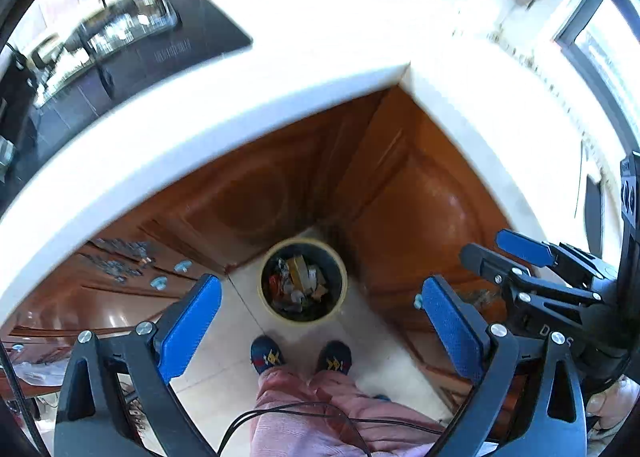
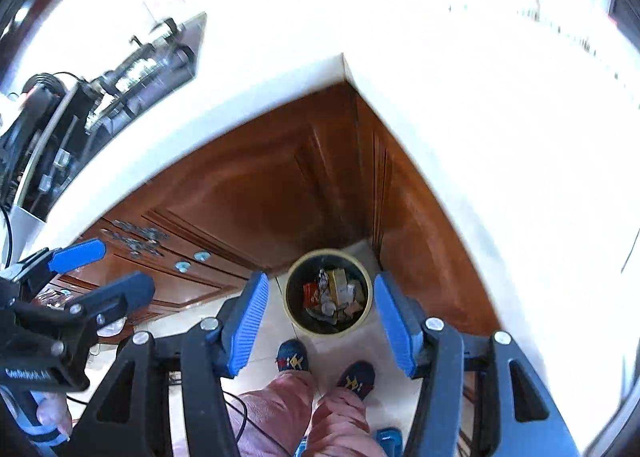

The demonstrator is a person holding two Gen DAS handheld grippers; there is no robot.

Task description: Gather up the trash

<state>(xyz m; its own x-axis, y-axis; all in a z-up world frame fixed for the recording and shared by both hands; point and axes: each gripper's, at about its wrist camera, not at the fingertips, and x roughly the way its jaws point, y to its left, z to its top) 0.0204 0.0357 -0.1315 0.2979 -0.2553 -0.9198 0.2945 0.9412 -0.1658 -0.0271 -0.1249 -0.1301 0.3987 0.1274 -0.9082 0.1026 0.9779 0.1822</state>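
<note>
left gripper (image 1: 320, 321), seen from the left wrist camera, points steeply down with its blue pads (image 1: 188, 329) spread wide and nothing between them. far below, framed between the pads, a round trash bin (image 1: 303, 280) with a pale rim stands on the light tiled floor (image 1: 224, 369), in the inner corner where two brown wooden cabinet fronts (image 1: 420, 193) meet. the bin holds mixed trash (image 1: 298, 283): crumpled paper, a yellowish carton, a red wrapper. the person's two dark slippers (image 1: 266, 355) stand just in front of the bin, with pink trouser legs (image 1: 320, 409) below them. a white countertop (image 1: 168, 137) curves above the cabinets, and a dark stove top (image 1: 132, 57) lies on it at upper left. the right gripper (image 1: 496, 253) shows at the right edge, its jaws apart and empty.

right gripper (image 2: 318, 321), seen from the right wrist camera, also points down, its blue pads (image 2: 246, 327) apart with nothing held. the trash bin (image 2: 328, 293) appears between the pads, in the same cabinet corner, trash (image 2: 334, 295) inside it. the slippers (image 2: 294, 357) stand near the bin. the left gripper (image 2: 102, 269) shows at the left edge with its jaws apart, and a hand (image 2: 50, 415) grips its handle.
</note>
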